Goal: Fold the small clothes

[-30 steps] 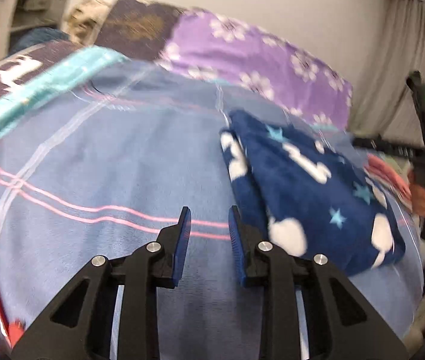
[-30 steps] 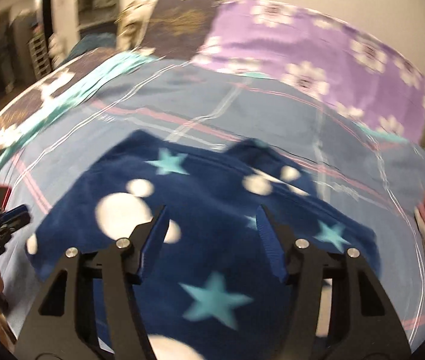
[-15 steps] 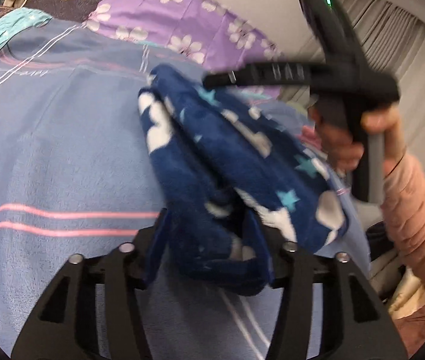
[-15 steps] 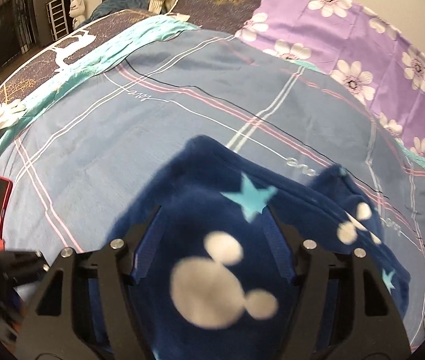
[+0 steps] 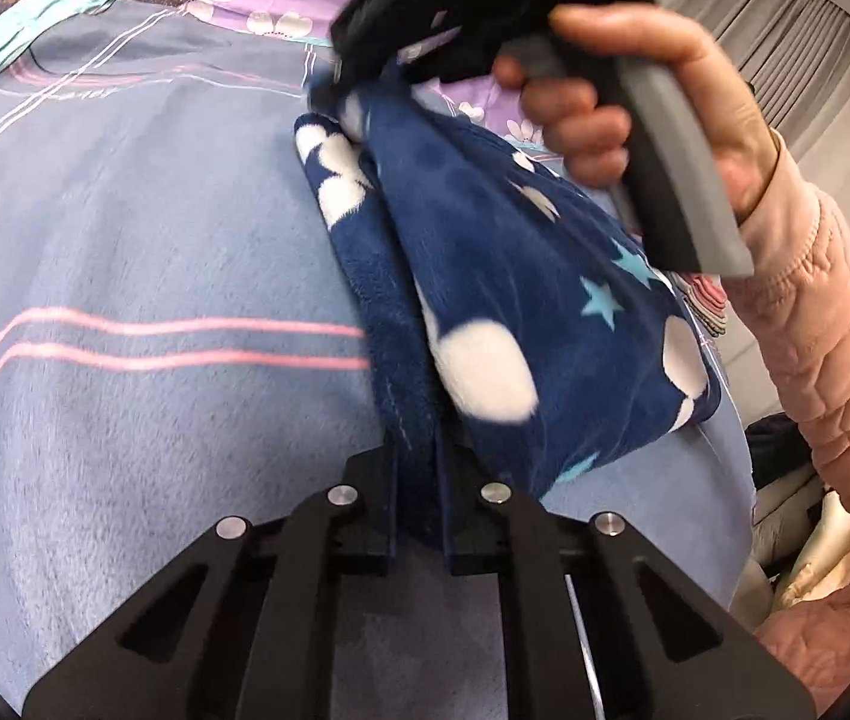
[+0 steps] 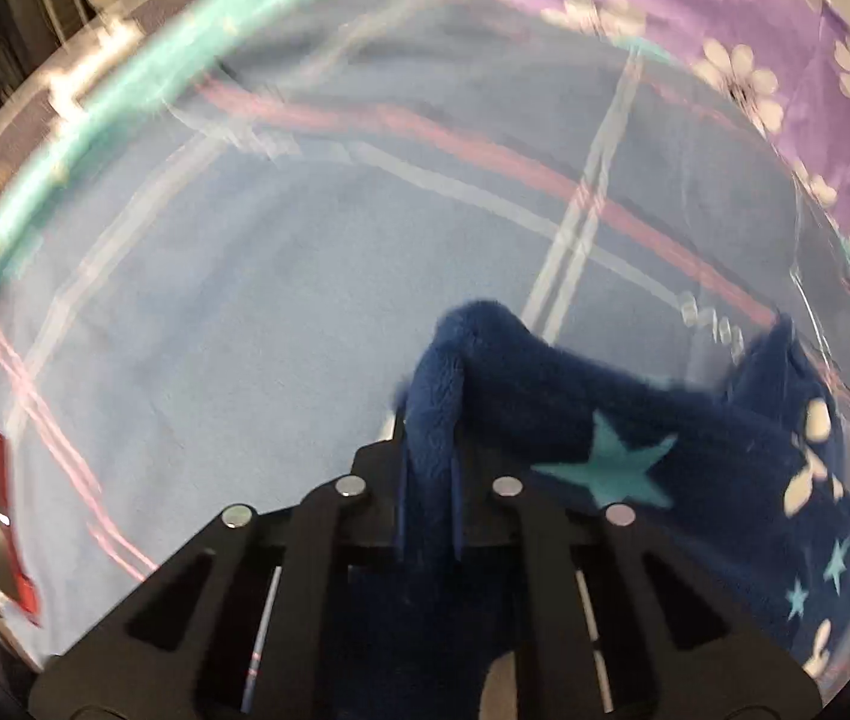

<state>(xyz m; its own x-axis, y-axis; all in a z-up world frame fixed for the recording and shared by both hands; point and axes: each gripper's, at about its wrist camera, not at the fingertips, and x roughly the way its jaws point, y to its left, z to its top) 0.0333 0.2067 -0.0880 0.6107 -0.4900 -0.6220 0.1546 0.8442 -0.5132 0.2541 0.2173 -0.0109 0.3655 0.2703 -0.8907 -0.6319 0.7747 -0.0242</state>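
Left wrist view: left gripper (image 5: 419, 468) is pinching the navy fleece garment (image 5: 496, 276) at lower center, right gripper (image 6: 427, 480) is clamping its other edge, garment lifting off the bed (image 5: 125, 240).

A bed carries everything here, spread with a blue fleece blanket (image 5: 125, 228) crossed by paired pink stripes and thin white lines. Along its far left edge runs a teal border (image 6: 95, 120), and beyond its head lies a purple pillow with white flowers (image 6: 784, 42). The navy fleece garment (image 5: 484, 276) with white dots and teal stars rests partly on the blanket, its upper edge lifted clear. A small stack of pink folded clothes (image 5: 703, 300) sits just past it.
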